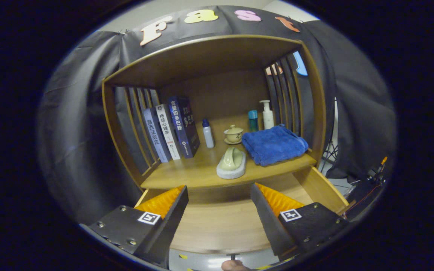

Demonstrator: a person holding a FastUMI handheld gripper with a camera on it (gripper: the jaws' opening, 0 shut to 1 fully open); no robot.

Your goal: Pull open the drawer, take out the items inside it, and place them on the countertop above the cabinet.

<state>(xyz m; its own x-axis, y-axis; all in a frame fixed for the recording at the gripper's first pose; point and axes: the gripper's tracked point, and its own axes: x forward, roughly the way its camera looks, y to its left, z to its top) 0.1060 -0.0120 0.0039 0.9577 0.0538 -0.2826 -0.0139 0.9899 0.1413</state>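
Claw [219, 210] wide open, empty, above pulled-out drawer [220, 226], its front edge cut off.

The gripper [219, 203] fingers stand apart, holding nothing, and hide both front corners of the drawer [220, 226] at lower centre. Its near edge blurs. The towel [275, 145] covers the teal bottle's [253, 119] base.

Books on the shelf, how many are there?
3, leaning together beside the slats: a pale book outermost, a white book in the middle, a dark blue book nearest the small bottle. More may hide behind.
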